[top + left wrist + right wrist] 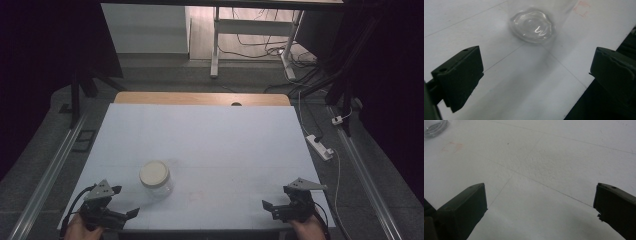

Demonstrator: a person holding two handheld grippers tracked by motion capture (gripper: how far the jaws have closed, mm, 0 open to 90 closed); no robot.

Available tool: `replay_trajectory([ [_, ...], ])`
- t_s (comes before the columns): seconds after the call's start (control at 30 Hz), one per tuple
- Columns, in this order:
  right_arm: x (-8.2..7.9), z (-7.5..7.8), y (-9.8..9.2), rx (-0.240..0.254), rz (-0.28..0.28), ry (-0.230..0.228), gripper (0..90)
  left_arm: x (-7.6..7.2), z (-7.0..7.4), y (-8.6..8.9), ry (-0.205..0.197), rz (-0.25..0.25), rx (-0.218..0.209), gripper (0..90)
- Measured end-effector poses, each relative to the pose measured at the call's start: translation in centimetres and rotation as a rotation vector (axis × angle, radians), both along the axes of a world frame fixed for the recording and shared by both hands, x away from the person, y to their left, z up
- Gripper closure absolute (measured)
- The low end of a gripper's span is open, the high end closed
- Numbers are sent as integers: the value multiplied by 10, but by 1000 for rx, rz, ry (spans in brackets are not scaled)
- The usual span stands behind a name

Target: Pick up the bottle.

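A white counter (210, 145) carries a clear jar (156, 178) with a cream lid (154, 173). The jar stands upright in the near left part of the counter, touching neither claw.

The left claw (126, 201) sits at the near left corner, held by a hand (80, 229) coming in from the bottom edge. Its jaws are spread wide with nothing between them, pointing to the right, with the jar just beyond and a little farther up the counter. In the left gripper view, the jar (532, 25) shows blurred ahead of the left claw (536, 72), near the top of the frame, well clear of both jaws. A faint reddish square mark (581, 8) lies on the counter beside it.

The right claw (269, 209) rests at the near right corner, held by the other hand (307, 229), jaws also spread and empty, pointing left toward the middle. In the right gripper view, bare counter (544, 170) lies between the jaws of the right claw (540, 207), and the jar (434, 127) appears at the top left corner, well apart, with the reddish mark (452, 146) near it.

Beyond the far edge, a wooden strip (200, 98) shows, then floor with cables (260, 47) and a power strip (320, 146).
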State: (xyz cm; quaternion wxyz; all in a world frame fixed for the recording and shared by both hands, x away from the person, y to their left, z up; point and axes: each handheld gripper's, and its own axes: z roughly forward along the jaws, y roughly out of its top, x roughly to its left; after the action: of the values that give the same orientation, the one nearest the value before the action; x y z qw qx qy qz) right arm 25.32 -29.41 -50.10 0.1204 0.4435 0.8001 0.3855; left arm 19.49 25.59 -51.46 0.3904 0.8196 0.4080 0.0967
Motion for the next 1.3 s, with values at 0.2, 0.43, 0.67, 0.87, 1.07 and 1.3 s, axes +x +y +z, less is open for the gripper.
replay_trajectory([
  [0.2, 0, 0, 0, -2, 5, 1, 0, 9, -3, -5, -3, -1, -2, 0],
  [0.43, 1, 0, 0, -3, 5, 5, 0, 18, -5, -12, -12, -9, -16, 0],
  [0.67, 1, 0, 1, -4, 6, 6, 0, 27, -2, -19, -19, -26, -38, 0],
  [0.87, 1, 0, 1, -5, 7, 7, 0, 36, 0, -27, -14, -40, -25, 0],
  [1.07, 1, -1, 1, -6, 8, 9, 0, 45, 1, -35, -18, -50, -8, 0],
  [1.3, 1, -1, 1, -8, 11, 9, 0, 53, 0, -45, -45, -74, 24, 0],
])
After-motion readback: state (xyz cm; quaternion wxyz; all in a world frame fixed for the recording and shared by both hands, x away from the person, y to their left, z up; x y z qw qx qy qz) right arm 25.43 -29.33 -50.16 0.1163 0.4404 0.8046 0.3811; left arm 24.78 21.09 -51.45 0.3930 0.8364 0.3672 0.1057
